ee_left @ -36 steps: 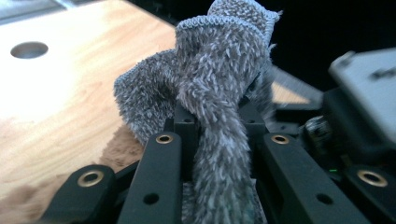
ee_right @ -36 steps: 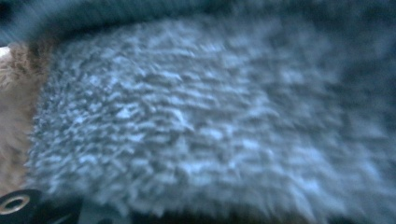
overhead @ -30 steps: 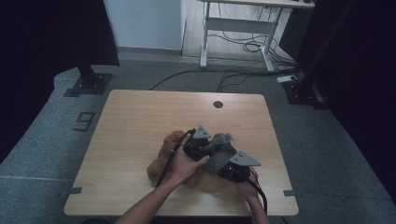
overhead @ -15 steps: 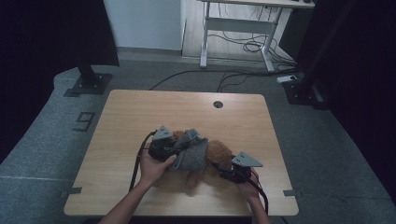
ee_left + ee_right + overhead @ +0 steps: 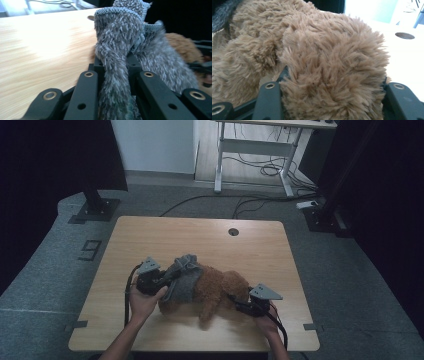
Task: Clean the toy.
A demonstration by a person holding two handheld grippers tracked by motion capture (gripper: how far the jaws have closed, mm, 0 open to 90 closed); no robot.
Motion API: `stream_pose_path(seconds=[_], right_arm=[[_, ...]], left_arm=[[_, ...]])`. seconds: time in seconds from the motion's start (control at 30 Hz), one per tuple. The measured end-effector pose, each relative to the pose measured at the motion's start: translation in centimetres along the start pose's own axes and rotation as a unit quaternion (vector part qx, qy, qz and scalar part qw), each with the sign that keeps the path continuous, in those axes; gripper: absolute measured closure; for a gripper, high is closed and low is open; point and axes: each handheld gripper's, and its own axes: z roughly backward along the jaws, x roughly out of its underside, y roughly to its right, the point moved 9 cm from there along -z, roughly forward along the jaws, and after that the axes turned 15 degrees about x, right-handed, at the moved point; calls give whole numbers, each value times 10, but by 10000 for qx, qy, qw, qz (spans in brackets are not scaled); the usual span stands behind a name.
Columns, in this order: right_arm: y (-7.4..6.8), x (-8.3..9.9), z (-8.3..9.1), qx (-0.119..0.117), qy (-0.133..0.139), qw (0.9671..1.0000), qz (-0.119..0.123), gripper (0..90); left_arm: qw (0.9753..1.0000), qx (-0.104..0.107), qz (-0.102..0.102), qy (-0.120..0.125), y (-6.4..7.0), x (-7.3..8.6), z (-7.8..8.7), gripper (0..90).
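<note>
High view: brown plush toy lies on the near half of the desk, grey knit garment bunched over its left end
Left gripper: clamped on a fold of the grey knit, so I can tug it along the toy
Right gripper: jaws apart but pressed into the toy's fur on both sides, pinning it so it doesn't slide
Guess: I'm mid-dressing or undressing, can't tell which

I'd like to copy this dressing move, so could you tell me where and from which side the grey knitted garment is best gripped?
Grip the grey knitted garment at its bunched free edge on the left end of the brown plush toy, coming from the left. The fabric gathers there into a thin fold that fits between the left gripper jaws.
</note>
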Motion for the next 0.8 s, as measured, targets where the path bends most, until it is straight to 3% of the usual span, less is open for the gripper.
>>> stream_pose_path(seconds=[0.07, 0.2, 0.47, 0.57, 0.67, 0.8], right_arm=[[1, 1, 0, -36, -16, 10000, -33, 412], [4, 2, 2, -60, -9, 10000, -4, 406], [6, 4, 3, -103, -19, 9999, -20, 396], [6, 4, 2, -119, -25, 9999, -25, 395], [6, 3, 2, -115, -22, 9999, -30, 395], [6, 4, 2, -110, -33, 9999, -42, 395]], left_arm=[[9999, -90, 138, 7, -10, 9, 4, 768], [9988, -13, 494, 27, -26, 28, 8, 767], [9976, 46, 683, -56, -41, 45, 14, 765], [9974, 73, 710, 94, -43, 41, 21, 765], [9971, 220, 657, 311, -33, 27, 25, 765], [9974, 481, 220, 490, 4, -5, 22, 766]])
